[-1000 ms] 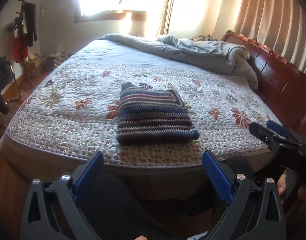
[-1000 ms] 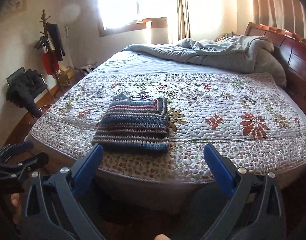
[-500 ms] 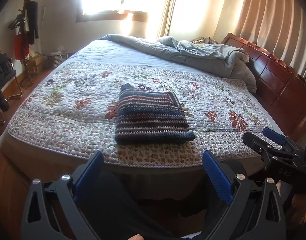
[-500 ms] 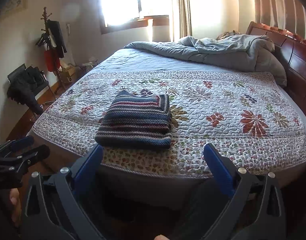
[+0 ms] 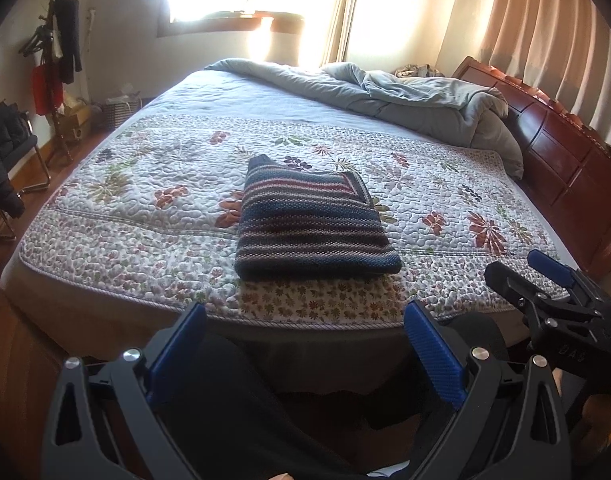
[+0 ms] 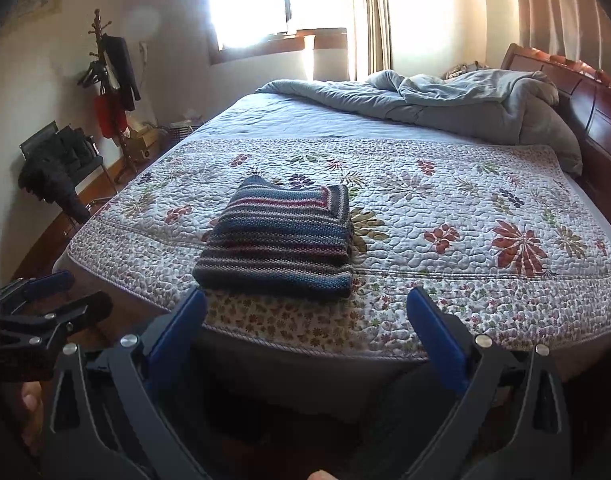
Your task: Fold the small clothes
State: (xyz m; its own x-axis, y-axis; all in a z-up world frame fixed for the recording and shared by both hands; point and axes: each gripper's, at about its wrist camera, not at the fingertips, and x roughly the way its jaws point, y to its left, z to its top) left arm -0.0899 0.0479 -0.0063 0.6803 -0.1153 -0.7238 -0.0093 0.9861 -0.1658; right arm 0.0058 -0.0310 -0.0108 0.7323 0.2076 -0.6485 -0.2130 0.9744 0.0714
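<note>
A striped knit sweater, blue, grey and red, lies folded into a neat rectangle on the floral quilt near the bed's front edge; it also shows in the right wrist view. My left gripper is open and empty, held off the bed in front of the sweater. My right gripper is open and empty, also off the bed, slightly right of the sweater. The right gripper shows at the right edge of the left wrist view, and the left gripper at the left edge of the right wrist view.
A rumpled grey duvet lies at the head of the bed by the wooden headboard. A coat rack and a chair with dark clothes stand at the left wall. Wooden floor lies below.
Both grippers have drawn back and risen slightly from the bed, so the bed and sweater look a little farther off. The sweater has not moved. Both grippers stay open.
</note>
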